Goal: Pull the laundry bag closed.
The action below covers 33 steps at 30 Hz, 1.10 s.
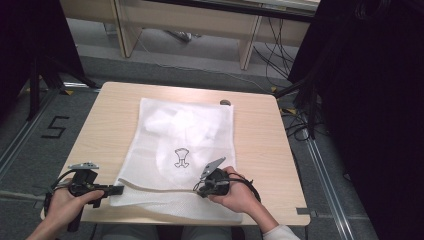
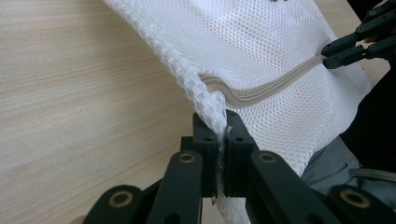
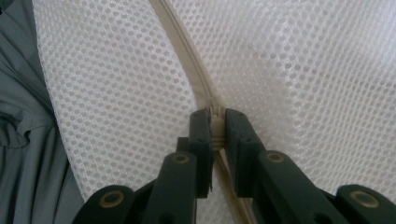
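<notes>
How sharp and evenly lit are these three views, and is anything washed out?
High view: soft and low in detail, the mesh bag nearly washed out, the surroundings dark. Left gripper view: mesh crisp near the left gripper, the right gripper farther off slightly soft. Right gripper view: even light, sharp weave and zipper pull, no glare.

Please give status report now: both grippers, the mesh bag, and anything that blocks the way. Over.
Left gripper shut on mesh bag corner. Right gripper shut on zipper pull. Zipper partly closed. Nothing in the way.
</notes>
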Motion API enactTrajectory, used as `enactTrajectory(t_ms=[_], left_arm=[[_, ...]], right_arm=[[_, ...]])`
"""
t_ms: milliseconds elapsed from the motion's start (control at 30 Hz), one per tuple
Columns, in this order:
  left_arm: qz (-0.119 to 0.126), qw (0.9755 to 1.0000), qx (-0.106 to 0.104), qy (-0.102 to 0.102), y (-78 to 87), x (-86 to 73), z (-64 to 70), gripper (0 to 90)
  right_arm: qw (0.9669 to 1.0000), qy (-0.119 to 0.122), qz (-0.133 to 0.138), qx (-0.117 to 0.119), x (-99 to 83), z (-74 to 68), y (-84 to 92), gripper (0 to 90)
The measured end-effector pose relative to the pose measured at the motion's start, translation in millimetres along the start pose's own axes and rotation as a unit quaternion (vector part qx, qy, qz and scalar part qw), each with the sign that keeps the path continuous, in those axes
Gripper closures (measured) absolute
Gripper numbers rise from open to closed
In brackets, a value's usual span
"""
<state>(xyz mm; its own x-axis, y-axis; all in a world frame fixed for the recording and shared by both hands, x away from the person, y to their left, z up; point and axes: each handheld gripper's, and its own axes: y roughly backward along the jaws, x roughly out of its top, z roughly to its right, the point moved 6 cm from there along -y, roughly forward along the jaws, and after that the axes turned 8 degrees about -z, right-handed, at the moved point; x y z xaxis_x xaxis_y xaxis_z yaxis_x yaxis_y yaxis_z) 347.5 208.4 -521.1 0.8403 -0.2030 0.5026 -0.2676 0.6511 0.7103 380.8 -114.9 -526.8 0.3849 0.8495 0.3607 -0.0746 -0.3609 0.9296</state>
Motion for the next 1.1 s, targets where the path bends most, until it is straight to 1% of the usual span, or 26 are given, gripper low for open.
enactTrajectory(t_ms=[33,133,233,400,433,633,767,800,867,900,933,967,1100], left_arm=[[0.0,1.0,0.001,0.0,-0.1,0.0,0.0,85.4],[0.0,1.0,0.001,0.0,-0.3,0.2,-0.1,85.3],[0.0,1.0,-0.002,0.003,-0.4,-0.1,-0.1,85.3],[0.0,1.0,-0.001,0.0,-0.1,0.0,-0.3,85.3],[0.0,1.0,0.001,0.001,0.0,0.0,-0.4,85.3],[0.0,1.0,0.0,0.0,-0.1,0.1,-0.2,85.3],[0.0,1.0,0.0,0.0,-0.2,0.2,-0.2,85.3],[0.0,1.0,-0.001,0.0,-0.2,0.1,-0.2,85.3],[0.0,1.0,-0.001,0.002,-0.3,0.0,0.0,85.3],[0.0,1.0,-0.001,0.001,-0.3,0.1,-0.2,85.3],[0.0,1.0,-0.001,0.001,-0.3,0.1,-0.2,85.3],[0.0,1.0,-0.001,0.001,-0.4,0.2,0.0,85.3],[0.0,1.0,0.0,0.001,-0.3,0.1,-0.2,85.3]], right_arm=[[1.0,-0.004,0.001,0.004,-1.3,-0.5,-0.2,82.5],[1.0,-0.001,-0.001,-0.002,-2.6,0.9,0.4,82.5],[1.0,-0.003,0.001,0.003,-2.3,0.3,0.9,82.5],[1.0,-0.005,0.003,0.001,-2.5,1.1,2.4,82.5],[1.0,-0.005,0.0,-0.001,-3.4,1.4,3.1,82.5],[0.9999,-0.01,0.006,-0.002,-8.1,3.7,4.9,82.5],[0.9999,-0.014,0.003,-0.001,-11.0,4.5,7.0,82.5],[0.9999,-0.013,0.002,-0.005,-11.5,5.2,7.0,82.4],[0.9999,-0.015,0.004,-0.001,-12.8,5.3,7.9,82.4],[0.9998,-0.015,0.005,-0.007,-13.3,6.1,8.1,82.5],[0.9999,-0.015,0.006,-0.004,-13.8,6.2,8.4,82.5],[0.9998,-0.02,0.006,-0.004,-14.3,5.7,8.6,82.5],[0.9998,-0.018,0.006,-0.005,-16.1,6.4,9.7,82.4]])
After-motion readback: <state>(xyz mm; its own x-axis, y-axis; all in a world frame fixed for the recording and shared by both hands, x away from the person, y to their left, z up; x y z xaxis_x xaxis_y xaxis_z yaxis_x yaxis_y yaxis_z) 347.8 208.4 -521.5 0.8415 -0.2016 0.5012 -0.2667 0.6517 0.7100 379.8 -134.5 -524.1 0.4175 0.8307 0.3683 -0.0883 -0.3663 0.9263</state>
